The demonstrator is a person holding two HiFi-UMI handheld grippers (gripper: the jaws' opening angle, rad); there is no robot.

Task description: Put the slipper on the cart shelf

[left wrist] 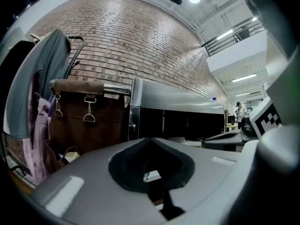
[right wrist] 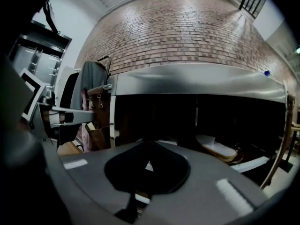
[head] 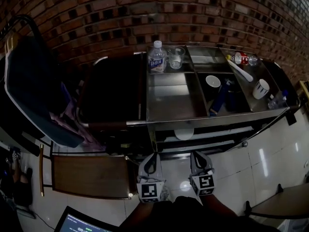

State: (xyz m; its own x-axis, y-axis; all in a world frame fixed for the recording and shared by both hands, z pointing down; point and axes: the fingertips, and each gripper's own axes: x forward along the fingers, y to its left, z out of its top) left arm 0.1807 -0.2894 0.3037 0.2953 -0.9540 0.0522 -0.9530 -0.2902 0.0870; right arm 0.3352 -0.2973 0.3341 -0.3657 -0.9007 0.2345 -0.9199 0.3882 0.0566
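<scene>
**A:** Where is the slipper (right wrist: 215,147) lying?

**B:** I am seeing it lying on the low shelf of the cart (head: 217,118), under the cart's top. Nothing is touching it.

**A:** What are your grippers doing?

**B:** I am holding the left gripper (head: 150,157) and the right gripper (head: 198,154) side by side, low, in front of the cart. Both are pointing at it. Both are squeezing closed with nothing in them.

**A:** What is sitting on the cart's top?

**B:** A bottle (head: 157,57) and a glass (head: 176,58) are standing at the back, close together.
</scene>
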